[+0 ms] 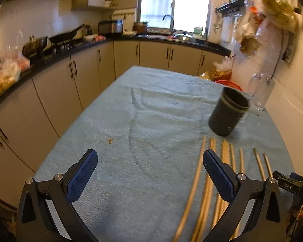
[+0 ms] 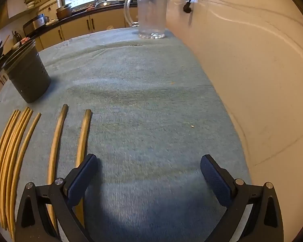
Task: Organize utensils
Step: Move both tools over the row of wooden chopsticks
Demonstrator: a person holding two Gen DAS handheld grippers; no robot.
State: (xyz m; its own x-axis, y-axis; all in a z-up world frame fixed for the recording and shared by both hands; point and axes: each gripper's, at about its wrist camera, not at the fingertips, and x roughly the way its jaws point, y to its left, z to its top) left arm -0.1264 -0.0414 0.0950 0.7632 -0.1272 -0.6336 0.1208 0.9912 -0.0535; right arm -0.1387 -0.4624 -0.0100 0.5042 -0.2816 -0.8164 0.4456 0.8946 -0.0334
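Both tools are fully open and hold nothing. The left tool hovers above the towel-covered table, angled down. The chopsticks lie in a loose row on the towel, beginning beneath its right finger and extending further right. Their tips point toward the dark holder, which stands upright just beyond them, ahead and right of the tool.

The right tool points more steeply down over bare towel. From here the chopsticks lie to its left, the nearest passing under the left finger. The holder stands ahead and far left. A glass pitcher stands ahead at the far edge.

The parallel layout, aligned with the holder, probably permits single picks with a short carry. No chopstick is in the holder as far as can be seen; the task appears to be at its start.
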